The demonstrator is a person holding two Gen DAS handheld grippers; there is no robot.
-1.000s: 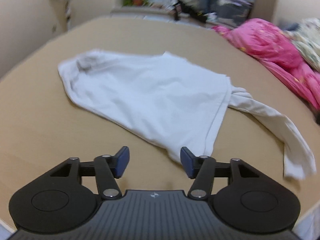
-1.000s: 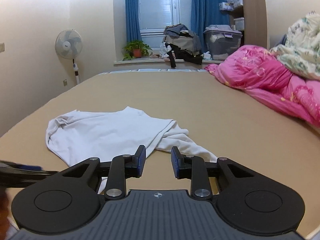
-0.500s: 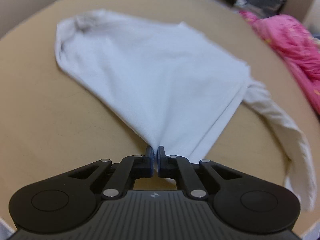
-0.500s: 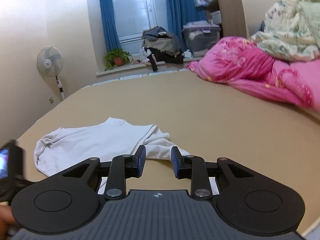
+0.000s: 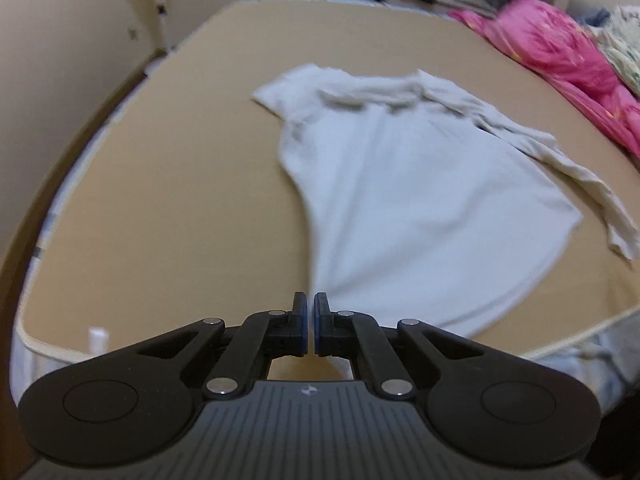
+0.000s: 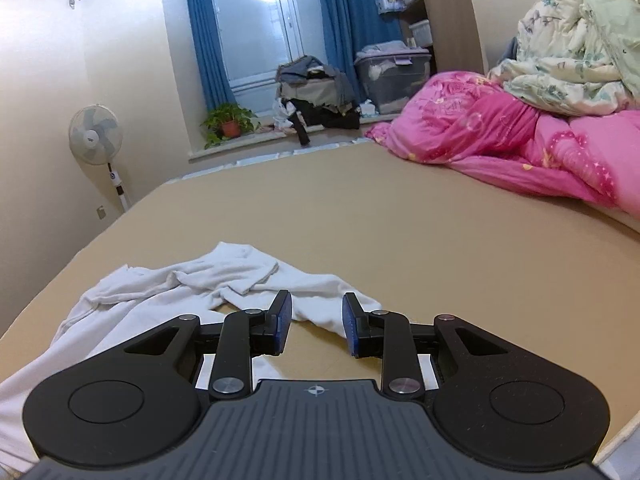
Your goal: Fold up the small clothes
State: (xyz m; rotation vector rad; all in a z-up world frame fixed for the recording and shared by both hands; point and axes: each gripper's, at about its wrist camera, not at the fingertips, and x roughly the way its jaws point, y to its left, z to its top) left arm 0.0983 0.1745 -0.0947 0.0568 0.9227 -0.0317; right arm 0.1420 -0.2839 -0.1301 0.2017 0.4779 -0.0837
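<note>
A small white shirt (image 5: 404, 184) lies spread on the tan bed (image 5: 180, 208), its hem towards me and a sleeve trailing to the right. My left gripper (image 5: 311, 330) is shut on the shirt's near hem corner and holds it near the bed's front edge. In the right wrist view the same shirt (image 6: 208, 280) lies rumpled, with a sleeve end just ahead of my right gripper (image 6: 316, 326), which is open and empty low over the bed (image 6: 400, 220).
A pink quilt (image 6: 520, 140) and a floral blanket (image 6: 572, 48) are heaped on the bed's right side. A standing fan (image 6: 95, 136), a potted plant (image 6: 230, 122) and piled clothes and bins (image 6: 320, 92) stand by the far window.
My left gripper closed on the shirt's hem corner and pulled it back towards the bed's front edge, stretching the shirt out. The right gripper stayed open and tilted up a little.
</note>
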